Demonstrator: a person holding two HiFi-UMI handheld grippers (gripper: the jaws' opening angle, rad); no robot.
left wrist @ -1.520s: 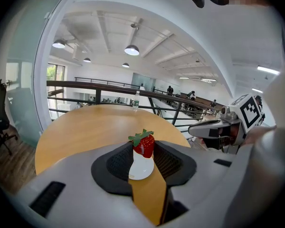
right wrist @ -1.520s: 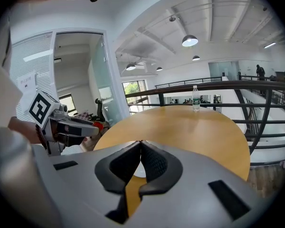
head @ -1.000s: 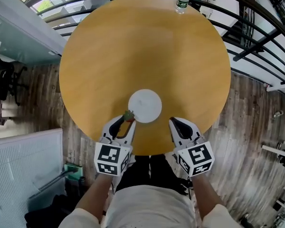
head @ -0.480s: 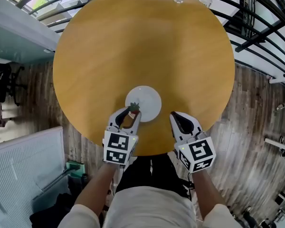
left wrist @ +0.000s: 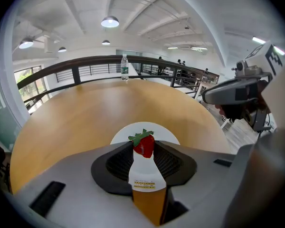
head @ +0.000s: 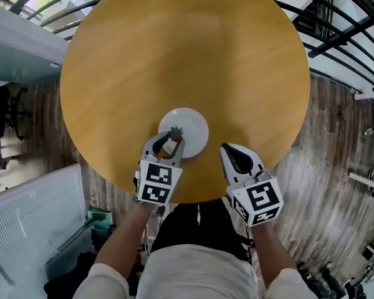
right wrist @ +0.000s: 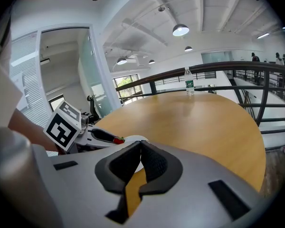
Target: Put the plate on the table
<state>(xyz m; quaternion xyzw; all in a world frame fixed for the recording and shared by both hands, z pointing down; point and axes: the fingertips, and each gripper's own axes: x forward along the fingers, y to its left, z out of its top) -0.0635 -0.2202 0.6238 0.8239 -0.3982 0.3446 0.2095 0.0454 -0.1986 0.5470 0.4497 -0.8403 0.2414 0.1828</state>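
the left tool [head: 167,144] grips a small red strawberry [left wrist: 144,145] between its pads, leafy end up, just over the near rim of the white plate [head: 193,124], which lies flat on the round wooden counter [head: 187,55] straight ahead of the jaws. the right tool [head: 231,152] is closed and empty, off to that tool's right. best to lower gently towards the plate's middle before letting go, or the berry may roll off
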